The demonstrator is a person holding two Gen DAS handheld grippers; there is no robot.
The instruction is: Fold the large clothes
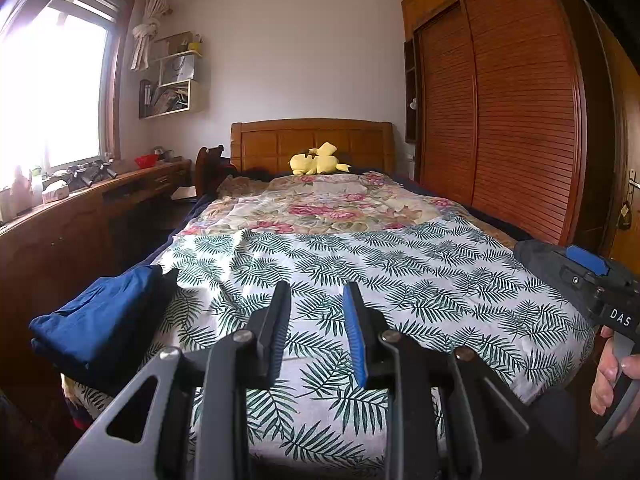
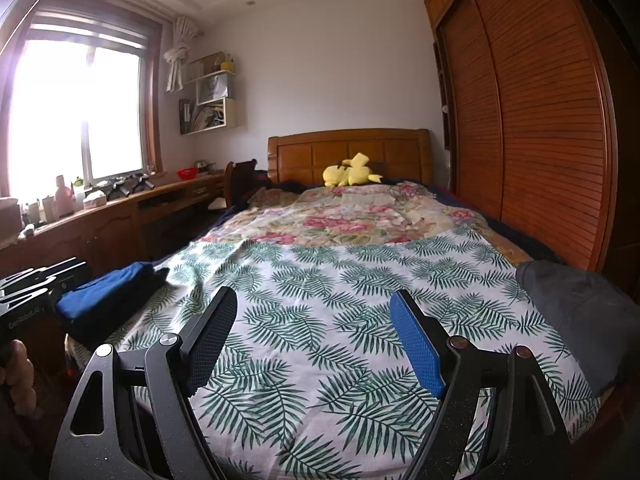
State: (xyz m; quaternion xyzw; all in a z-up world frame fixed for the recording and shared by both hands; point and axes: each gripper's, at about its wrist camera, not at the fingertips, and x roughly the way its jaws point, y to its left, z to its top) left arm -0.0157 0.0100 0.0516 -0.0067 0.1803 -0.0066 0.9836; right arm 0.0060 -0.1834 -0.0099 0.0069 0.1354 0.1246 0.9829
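Note:
A folded blue garment (image 1: 96, 320) (image 2: 108, 292) lies on a dark one at the bed's near left corner. A crumpled grey garment (image 2: 576, 312) rests on the near right edge. Between them the fern-print sheet (image 1: 400, 280) (image 2: 320, 320) lies flat. My left gripper (image 1: 318, 286) hovers over the sheet, its jaws a narrow gap apart with nothing between them. My right gripper (image 2: 314, 294) stands wide open above the sheet, also with nothing in it. In the left wrist view, the right tool's housing (image 1: 592, 280) and the hand holding it (image 1: 608, 376) are at the right edge.
A floral quilt (image 1: 332, 204) covers the far half of the bed, with a yellow plush toy (image 1: 316, 162) by the wooden headboard (image 1: 312, 140). A slatted wardrobe (image 1: 500, 120) runs along the right. A cluttered desk (image 1: 80, 208) sits under the window on the left.

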